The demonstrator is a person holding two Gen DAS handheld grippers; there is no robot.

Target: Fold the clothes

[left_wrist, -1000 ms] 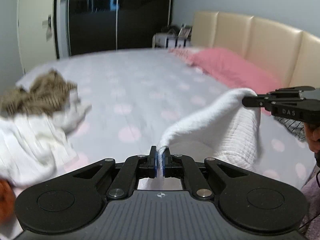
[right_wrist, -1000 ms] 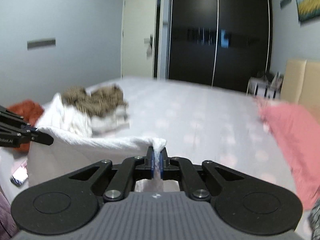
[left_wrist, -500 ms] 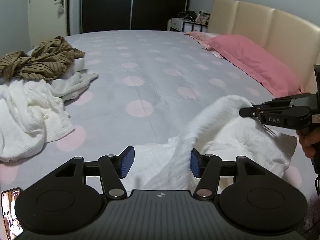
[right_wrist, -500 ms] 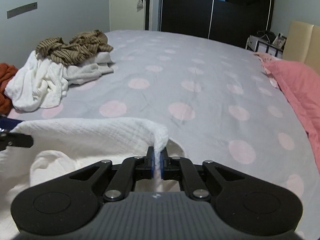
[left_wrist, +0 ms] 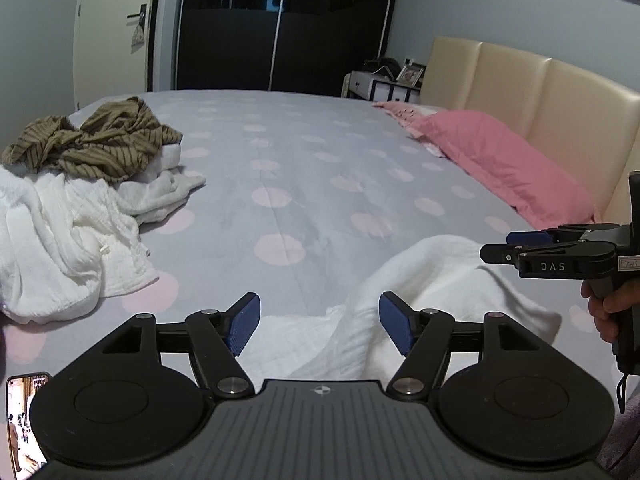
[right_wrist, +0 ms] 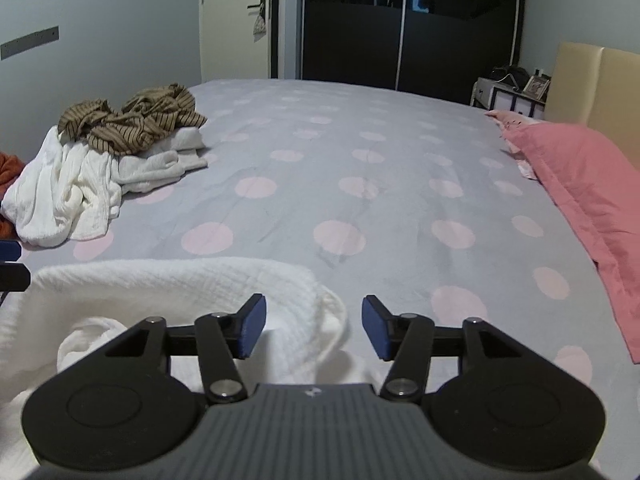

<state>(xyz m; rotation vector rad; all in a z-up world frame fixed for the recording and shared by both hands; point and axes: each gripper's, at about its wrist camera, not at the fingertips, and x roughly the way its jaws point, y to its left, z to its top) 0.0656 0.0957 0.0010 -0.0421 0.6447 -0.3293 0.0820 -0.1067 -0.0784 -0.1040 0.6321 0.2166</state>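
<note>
**Both grippers letting go of the white cloth at the near edge of the bed**

The left gripper (left_wrist: 319,326) is standing wide, its jaws having just been opening, and the white cloth (left_wrist: 420,300) is lying loose between and just beyond its blue pads (left_wrist: 242,326) without being pinched. The right gripper (right_wrist: 311,327) is likewise spreading apart, a rolled hem of the same cloth sitting between its pads but not pressed by them. The cloth is resting on the near part of the bedspread (right_wrist: 360,184), rumpled, with its long axis running across from one gripper to the other, so each hand is nearest to its own end. In the left view the right gripper is hovering just above the cloth's right end, gripped by a hand (left_wrist: 608,308). By my judgement, the next fold is turning on re-gripping along that cross-wise edge, both hands being about equally close.

Farther off, to the left, a pile of unfolded clothes (right_wrist: 104,160) is waiting, well apart from the cloth. The pink pillow (right_wrist: 592,192) is lying along the right side.
</note>
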